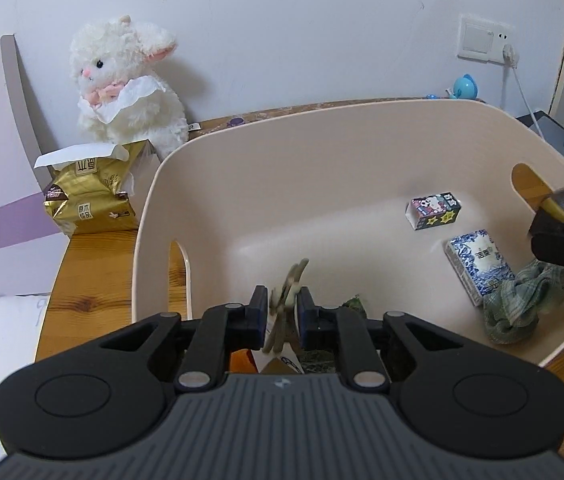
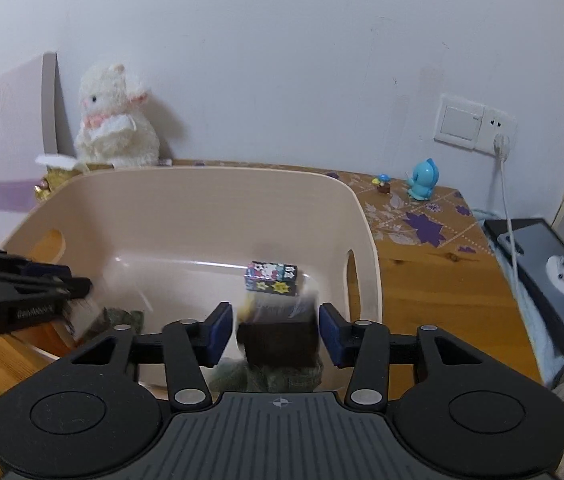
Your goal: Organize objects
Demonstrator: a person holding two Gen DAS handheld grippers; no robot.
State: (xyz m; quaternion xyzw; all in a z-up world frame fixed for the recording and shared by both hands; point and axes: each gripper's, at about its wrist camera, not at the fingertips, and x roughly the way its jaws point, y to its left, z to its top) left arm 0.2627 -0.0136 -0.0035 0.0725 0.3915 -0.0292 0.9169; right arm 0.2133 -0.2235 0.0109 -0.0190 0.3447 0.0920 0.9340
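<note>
A cream basket (image 1: 242, 184) on a wooden table (image 1: 94, 280) holds two small boxes, one cartoon-printed (image 1: 434, 208) and one blue-patterned (image 1: 478, 264), plus one green cloth (image 1: 522, 300). The left gripper (image 1: 281, 314) is clenched on a blurred olive clip-like item (image 1: 288, 300) over the basket. The right gripper (image 2: 278, 332) stands spread around a blurred dark box (image 2: 278, 340), which may tumble out crookedly, being ungrasped.
</note>
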